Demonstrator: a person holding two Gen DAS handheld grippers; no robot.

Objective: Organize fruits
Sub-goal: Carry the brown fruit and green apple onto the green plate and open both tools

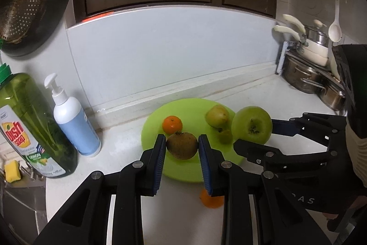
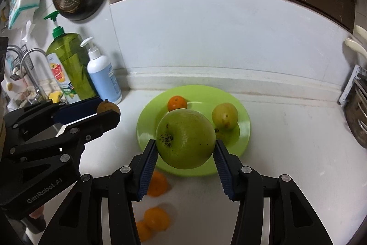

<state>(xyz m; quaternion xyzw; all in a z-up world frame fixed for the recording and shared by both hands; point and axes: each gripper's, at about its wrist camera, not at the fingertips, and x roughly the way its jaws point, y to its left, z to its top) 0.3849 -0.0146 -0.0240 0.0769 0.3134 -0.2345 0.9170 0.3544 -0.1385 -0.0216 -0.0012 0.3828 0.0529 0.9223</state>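
In the left wrist view an orange [image 1: 211, 200] on the desk [image 1: 128, 148] is mostly hidden behind the left gripper [image 1: 182, 144]. A small green fruit [image 1: 226, 136] on the plate [image 1: 151, 128] is partly covered by the apple [image 1: 251, 124]. In the right wrist view the oranges [image 2: 156, 219] under the right gripper [image 2: 185, 148] are blurred. The soap bottle [image 1: 34, 130] is cut by the left edge.
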